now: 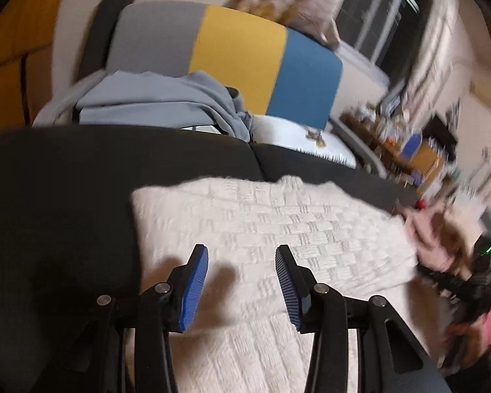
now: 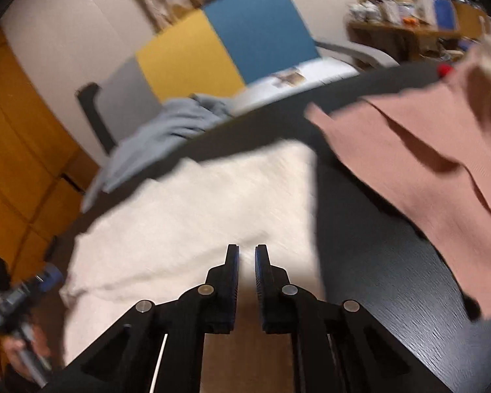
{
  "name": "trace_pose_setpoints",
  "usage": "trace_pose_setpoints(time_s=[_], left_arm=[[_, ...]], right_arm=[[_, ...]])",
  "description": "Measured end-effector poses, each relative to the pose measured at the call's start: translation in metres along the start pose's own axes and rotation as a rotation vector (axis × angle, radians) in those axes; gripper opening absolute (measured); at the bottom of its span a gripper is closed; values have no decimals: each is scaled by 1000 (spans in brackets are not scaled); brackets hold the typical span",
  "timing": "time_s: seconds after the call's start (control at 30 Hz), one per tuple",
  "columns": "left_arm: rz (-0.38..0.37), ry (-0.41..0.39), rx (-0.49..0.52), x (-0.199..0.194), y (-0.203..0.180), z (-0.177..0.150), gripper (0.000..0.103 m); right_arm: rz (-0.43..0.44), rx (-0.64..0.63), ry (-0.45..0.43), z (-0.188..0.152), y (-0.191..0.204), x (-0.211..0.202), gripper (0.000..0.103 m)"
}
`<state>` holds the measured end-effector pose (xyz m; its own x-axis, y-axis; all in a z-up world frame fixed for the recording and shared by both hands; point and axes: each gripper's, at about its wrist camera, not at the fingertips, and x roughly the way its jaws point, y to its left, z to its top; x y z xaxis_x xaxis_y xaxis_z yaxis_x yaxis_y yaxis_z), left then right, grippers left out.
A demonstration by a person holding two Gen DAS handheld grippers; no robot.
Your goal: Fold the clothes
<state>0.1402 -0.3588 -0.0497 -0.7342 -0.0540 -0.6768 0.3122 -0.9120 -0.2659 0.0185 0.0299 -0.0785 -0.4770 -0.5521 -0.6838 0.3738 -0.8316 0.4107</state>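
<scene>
A cream knitted sweater [image 1: 271, 226] lies folded flat on the dark bench [image 1: 55, 196], in the centre of both views. The left gripper [image 1: 242, 262] hangs above it with the jaws about half open and nothing between them. The right gripper [image 2: 246, 255] has its jaws nearly closed, with nothing held. A pink garment [image 2: 425, 157] lies at the right of the right wrist view, beside the sweater.

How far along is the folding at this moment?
Done, apparently: the cream knit lies in a tidy rectangle on the dark table. In hand: nothing; the left gripper is open above it, the right gripper nearly shut and empty. Left: the pink garment lies rumpled, grey clothing heaped beyond.
</scene>
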Motion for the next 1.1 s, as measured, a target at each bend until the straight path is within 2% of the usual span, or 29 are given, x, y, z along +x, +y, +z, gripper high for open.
trace_pose_setpoints(time_s=[0.07, 0.1, 0.13, 0.2, 0.3, 0.4, 0.5, 0.57, 0.6, 0.67, 0.77, 0.87, 1.0, 1.1], left_arm=[[-31, 9, 38, 3, -12, 1, 43], [-42, 11, 58, 4, -20, 1, 44], [-41, 10, 80, 6, -27, 1, 44], [-19, 15, 113, 10, -36, -3, 44], [-9, 50, 96, 21, -36, -8, 44], [20, 63, 55, 28, -26, -11, 44], [18, 53, 27, 26, -16, -13, 44], [48, 31, 9, 17, -8, -15, 44], [38, 10, -7, 10, -4, -16, 44], [1, -27, -54, -4, 9, -18, 44], [-1, -29, -104, -10, 26, -22, 45], [33, 12, -118, -3, 35, -28, 45], [49, 9, -94, -5, 32, -26, 45], [58, -6, -54, -5, 23, -18, 45]], right_arm=[[68, 56, -5, 0, -11, -6, 16], [122, 86, -9, 2, -15, -9, 23], [161, 107, -12, 5, -16, -9, 36], [225, 142, -19, 11, -16, -7, 51], [285, 230, 56, 14, -14, 13, 54], [299, 301, 64, 15, -14, 28, 54], [245, 323, 33, 22, -11, 41, 53], [199, 293, 10, 27, -5, 45, 22], [191, 269, 8, 29, 0, 45, 8], [199, 179, -31, 34, 17, 28, 7], [162, 38, -53, 32, 34, 1, 7], [100, 27, 0, 19, 24, 8, 7], [99, 83, 25, 5, 4, 18, 8], [73, 45, -9, 9, 3, 7, 18]])
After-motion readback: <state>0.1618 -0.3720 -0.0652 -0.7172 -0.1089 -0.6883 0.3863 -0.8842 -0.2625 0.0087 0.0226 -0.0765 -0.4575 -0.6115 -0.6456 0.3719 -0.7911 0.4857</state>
